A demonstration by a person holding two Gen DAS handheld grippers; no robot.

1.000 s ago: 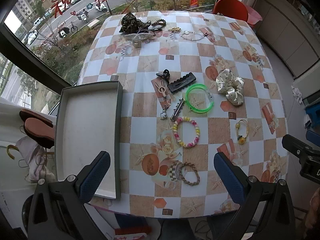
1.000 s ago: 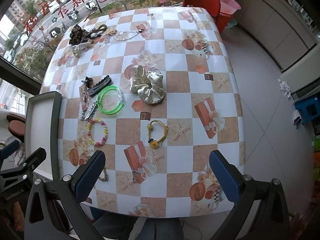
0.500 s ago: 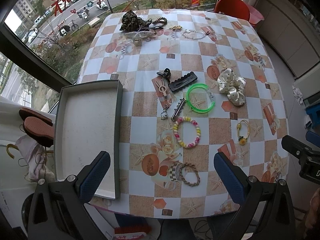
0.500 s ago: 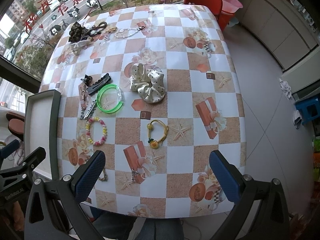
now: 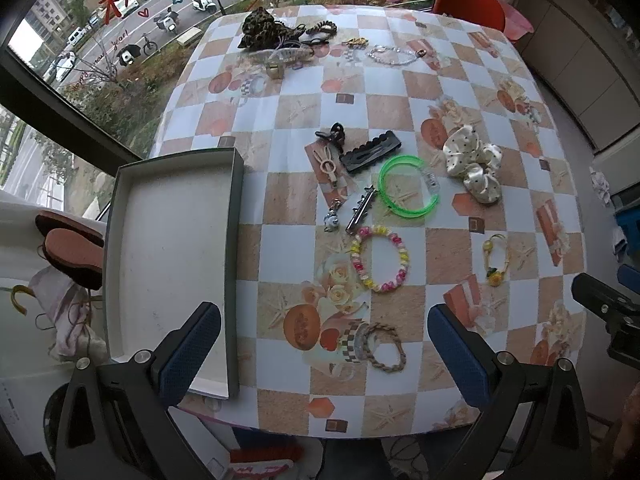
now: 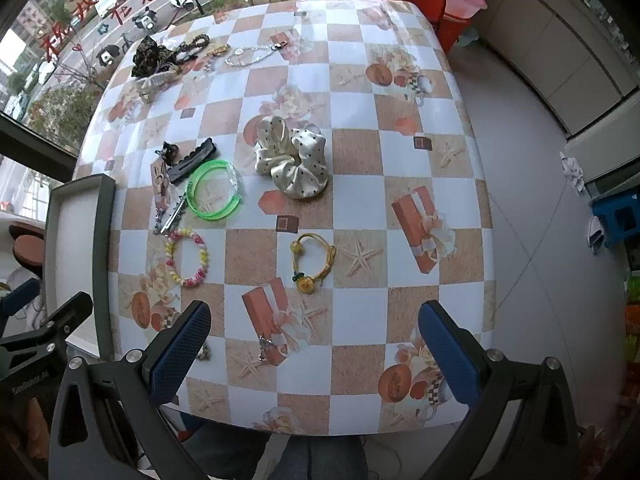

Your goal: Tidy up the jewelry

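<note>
Both grippers, left (image 5: 324,350) and right (image 6: 314,346), hover with fingers spread wide, empty, above the surface (image 6: 400,152) near the gray tray (image 5: 168,248).

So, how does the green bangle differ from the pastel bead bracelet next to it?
The green bangle is one smooth, translucent neon band with a clear piece on its rim; the pastel bead bracelet is a string of small pink, yellow and white beads. The bangle lies farther from the grippers, the bracelet nearer. Both lie flat on the table, outside the tray.

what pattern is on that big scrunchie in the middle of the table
Cream with small black polka dots; the scrunchie shows best in the right wrist view.
</note>
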